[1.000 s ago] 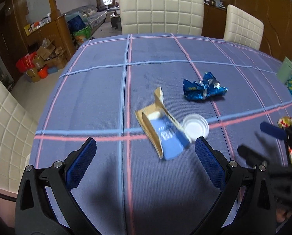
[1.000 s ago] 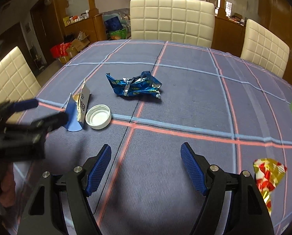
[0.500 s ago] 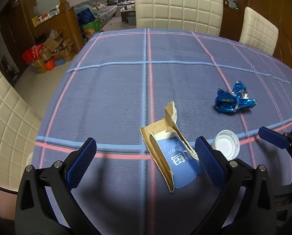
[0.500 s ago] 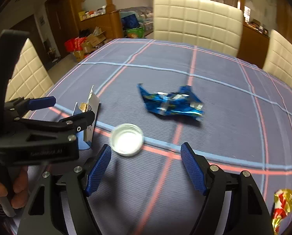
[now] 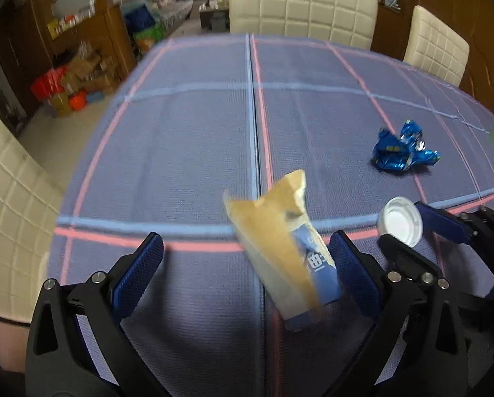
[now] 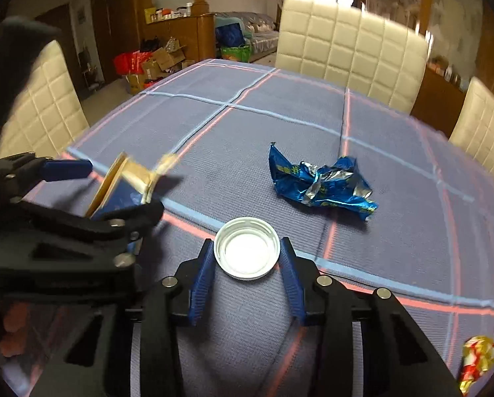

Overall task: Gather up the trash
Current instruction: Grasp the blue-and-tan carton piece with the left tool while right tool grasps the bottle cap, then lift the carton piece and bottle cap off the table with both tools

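A white bottle cap [image 6: 247, 251] lies open side up on the blue checked tablecloth [image 6: 296, 125]. My right gripper [image 6: 247, 278] is closing on it, and both blue pads [image 6: 291, 281] sit against its rim. A torn brown and blue carton [image 5: 280, 244] stands tilted between the open jaws of my left gripper [image 5: 245, 240], close to the right finger [image 5: 346, 264] and blurred. In the right wrist view, the left gripper [image 6: 124, 187] is at the left with the carton [image 6: 127, 178] between its fingers. A crumpled blue foil wrapper [image 6: 319, 185] lies farther back.
A red and gold wrapper [image 6: 478, 360] lies near the table's front right. Cream padded chairs [image 6: 349, 49] stand along the far side, and another [image 5: 12, 205] at the left. The table edge falls away on the left toward boxes on the floor [image 5: 78, 79].
The right gripper moved left over the white cap and narrowed around it. The left gripper moved in on the carton, which has tipped up between its jaws.
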The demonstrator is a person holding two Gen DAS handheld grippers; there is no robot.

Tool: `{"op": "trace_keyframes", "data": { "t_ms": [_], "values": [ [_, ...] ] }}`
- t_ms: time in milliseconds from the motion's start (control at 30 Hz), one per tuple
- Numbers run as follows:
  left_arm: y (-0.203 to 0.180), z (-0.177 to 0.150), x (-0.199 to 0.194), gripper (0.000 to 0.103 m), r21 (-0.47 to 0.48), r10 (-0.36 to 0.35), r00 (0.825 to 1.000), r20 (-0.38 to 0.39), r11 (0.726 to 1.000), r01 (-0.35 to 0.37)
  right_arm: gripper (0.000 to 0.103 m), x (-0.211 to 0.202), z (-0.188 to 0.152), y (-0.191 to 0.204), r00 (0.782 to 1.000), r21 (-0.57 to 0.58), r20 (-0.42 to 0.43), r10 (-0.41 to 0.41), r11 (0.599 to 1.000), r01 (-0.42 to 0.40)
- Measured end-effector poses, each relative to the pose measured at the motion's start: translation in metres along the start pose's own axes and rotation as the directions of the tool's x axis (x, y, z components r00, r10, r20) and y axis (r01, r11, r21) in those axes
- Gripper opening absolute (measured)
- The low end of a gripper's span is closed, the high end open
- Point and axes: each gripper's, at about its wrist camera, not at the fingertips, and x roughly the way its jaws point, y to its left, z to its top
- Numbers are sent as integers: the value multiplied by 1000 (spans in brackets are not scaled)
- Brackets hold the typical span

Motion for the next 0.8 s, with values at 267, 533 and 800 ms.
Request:
{"op": "trace_keyframes", "data": {
  "t_ms": [267, 533, 800],
  "values": [
    [-13, -9, -12, 39, 80, -1, 999, 35, 997, -2, 39, -7, -6, -2, 1000, -1, 3, -20, 1000, 20],
    [-5, -24, -25, 32, 90, 12, 999, 32, 996, -15, 39, -22, -8, 10, 1000, -9, 13, -8, 1000, 8],
    [5, -39, -56, 32, 84, 28, 996, 85, 996, -35, 39, -37, -4, 29, 1000, -12, 12, 8, 1000, -8]
  ]
}}
